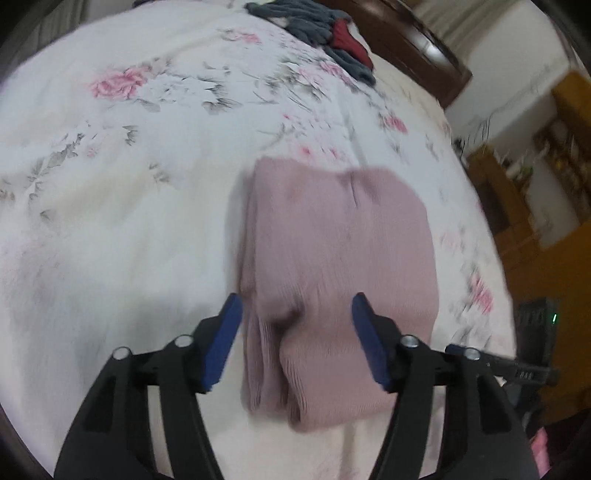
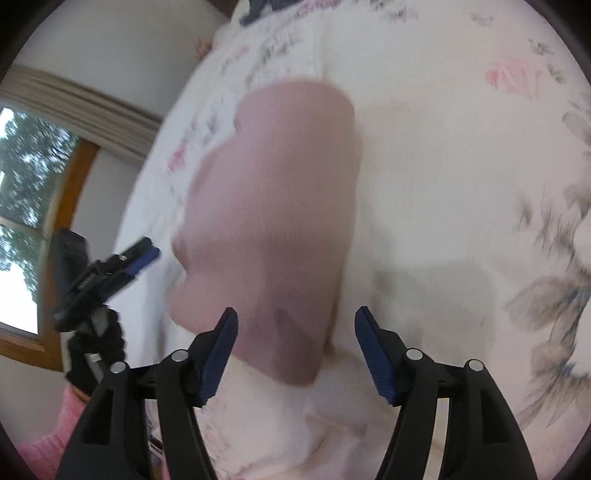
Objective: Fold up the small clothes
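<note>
A dusty-pink ribbed garment (image 1: 332, 266) lies folded into a thick rectangle on the floral bed sheet (image 1: 129, 166). My left gripper (image 1: 295, 306) hovers open above its near end, with the blue pads on either side of a bunched fold and nothing pinched. In the right wrist view the same pink garment (image 2: 273, 221) is blurred. My right gripper (image 2: 295, 321) is open over its near right corner, holding nothing. The left gripper (image 2: 142, 258) shows at the left of that view, beside the garment's edge.
A heap of grey-blue and dark red clothes (image 1: 317, 33) lies at the far end of the bed, next to a dark wooden headboard (image 1: 406, 40). Wooden furniture (image 1: 535, 177) stands past the bed's right edge. A window (image 2: 26, 206) lies to the left.
</note>
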Demonstrator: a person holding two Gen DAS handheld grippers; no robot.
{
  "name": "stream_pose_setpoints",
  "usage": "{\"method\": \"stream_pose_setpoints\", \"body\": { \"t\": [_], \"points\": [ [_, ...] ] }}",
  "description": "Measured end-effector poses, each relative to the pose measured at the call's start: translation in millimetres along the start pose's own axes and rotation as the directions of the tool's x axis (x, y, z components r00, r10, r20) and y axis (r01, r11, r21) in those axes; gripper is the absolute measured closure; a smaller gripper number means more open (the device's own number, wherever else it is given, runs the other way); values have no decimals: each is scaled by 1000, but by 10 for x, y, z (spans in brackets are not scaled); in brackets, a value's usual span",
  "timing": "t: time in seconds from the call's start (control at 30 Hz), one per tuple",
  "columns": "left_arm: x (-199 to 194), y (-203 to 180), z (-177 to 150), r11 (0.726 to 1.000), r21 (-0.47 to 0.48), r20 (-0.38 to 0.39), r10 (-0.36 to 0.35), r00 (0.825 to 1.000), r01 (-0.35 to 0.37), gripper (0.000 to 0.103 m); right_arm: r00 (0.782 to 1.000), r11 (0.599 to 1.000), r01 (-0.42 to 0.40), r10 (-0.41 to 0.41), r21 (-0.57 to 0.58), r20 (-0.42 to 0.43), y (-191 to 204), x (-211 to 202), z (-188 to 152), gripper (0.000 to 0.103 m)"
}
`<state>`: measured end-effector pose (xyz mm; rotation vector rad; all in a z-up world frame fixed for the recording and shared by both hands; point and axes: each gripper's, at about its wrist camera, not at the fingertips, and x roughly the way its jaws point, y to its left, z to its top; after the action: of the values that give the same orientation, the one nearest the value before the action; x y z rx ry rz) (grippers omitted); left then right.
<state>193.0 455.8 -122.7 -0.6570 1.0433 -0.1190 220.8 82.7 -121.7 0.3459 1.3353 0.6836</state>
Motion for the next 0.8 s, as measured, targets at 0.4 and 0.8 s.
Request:
{"method": "stream_pose_setpoints", "body": {
  "t": [0.4, 0.8],
  "points": [
    [991, 217, 324, 971, -73, -180, -236, 955, 226, 39, 988, 988, -148, 149, 49, -25, -226, 368, 471, 27],
    [1314, -73, 289, 924, -30, -227, -377, 898, 380, 45, 945, 925, -318, 327, 208, -10, -497, 927, 594, 14]
  ]
}}
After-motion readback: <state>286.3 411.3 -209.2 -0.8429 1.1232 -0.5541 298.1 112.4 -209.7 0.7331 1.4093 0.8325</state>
